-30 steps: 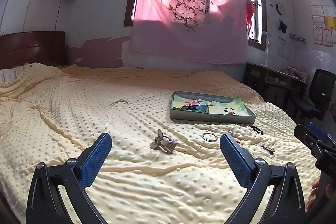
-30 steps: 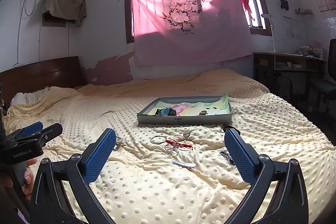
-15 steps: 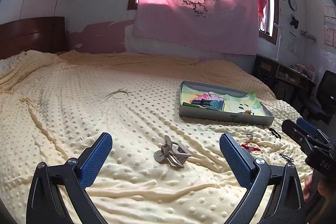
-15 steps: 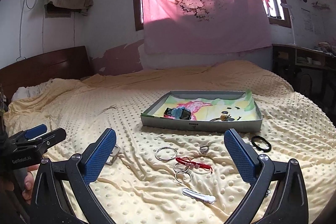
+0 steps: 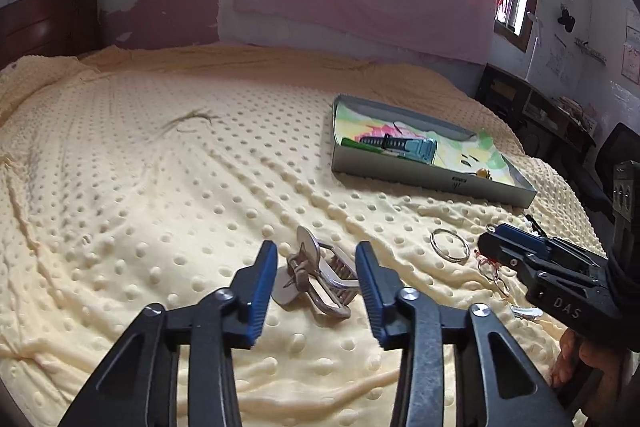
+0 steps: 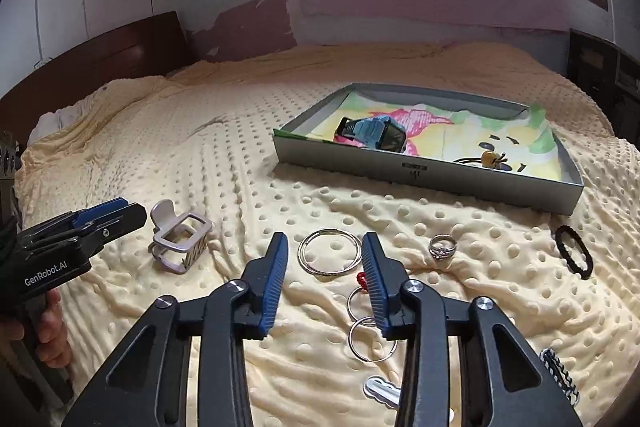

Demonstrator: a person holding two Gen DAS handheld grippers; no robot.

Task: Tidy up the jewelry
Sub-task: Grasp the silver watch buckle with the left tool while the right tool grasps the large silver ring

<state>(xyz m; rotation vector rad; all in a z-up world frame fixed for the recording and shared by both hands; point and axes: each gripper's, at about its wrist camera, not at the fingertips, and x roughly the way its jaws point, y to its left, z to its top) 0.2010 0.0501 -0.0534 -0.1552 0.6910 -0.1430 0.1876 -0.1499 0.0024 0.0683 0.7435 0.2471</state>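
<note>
A beige claw hair clip [image 5: 316,277] lies on the yellow dotted bedspread between the open fingers of my left gripper [image 5: 316,259]; it also shows in the right wrist view [image 6: 180,241]. My right gripper [image 6: 324,251] is open with its fingers on either side of a silver hoop [image 6: 329,256]. A grey tray [image 6: 424,175] farther back holds a blue watch [image 6: 374,133] and a yellow charm [image 6: 489,158]. A silver ring [image 6: 442,246], smaller hoops with a red cord [image 6: 362,301], a black hair tie [image 6: 574,253], a silver clip [image 6: 380,389] and a chain [image 6: 560,375] lie loose.
The bedspread [image 5: 140,187] is wrinkled and covers the whole bed. A dark wooden headboard [image 6: 100,55] stands at the left. A desk and black chair [image 5: 608,163] stand beyond the bed's right edge. The left gripper [image 6: 80,231] sits close to the claw clip's left.
Both grippers moved forward and down toward the bedspread and their jaws narrowed. The left now brackets the claw clip, the right brackets the silver hoop.
</note>
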